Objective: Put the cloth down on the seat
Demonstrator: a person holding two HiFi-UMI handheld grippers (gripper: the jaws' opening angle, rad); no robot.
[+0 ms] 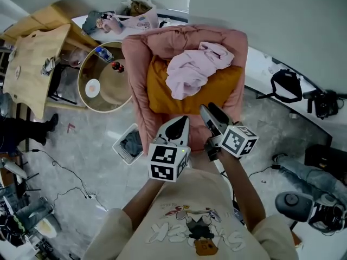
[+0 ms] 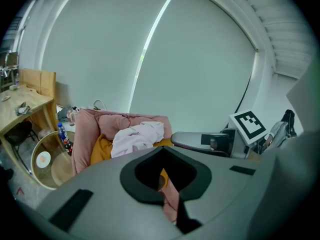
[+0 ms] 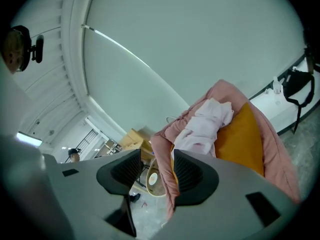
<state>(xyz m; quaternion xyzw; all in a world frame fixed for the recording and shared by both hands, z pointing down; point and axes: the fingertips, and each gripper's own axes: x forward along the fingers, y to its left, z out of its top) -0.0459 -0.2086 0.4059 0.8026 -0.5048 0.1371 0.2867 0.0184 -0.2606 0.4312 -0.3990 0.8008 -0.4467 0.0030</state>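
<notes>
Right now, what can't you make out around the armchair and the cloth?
Head view: front edge of the armchair, hidden behind the left gripper and right gripper.
Head view: orange cushion, partly covered by the cloth.
Head view: contents of the floor basket, too small.
Left gripper view: the armchair's lower half, blocked by the gripper's body.

Soft, even light fills all three views with only faint shadows, the pale wall [image 2: 200,59] beyond the left gripper [image 2: 162,150] and the right gripper [image 3: 156,154] looks washed-out and slightly green, both gripper views bow into black corners, and the grey jaw bodies nearest the lens blur.
</notes>
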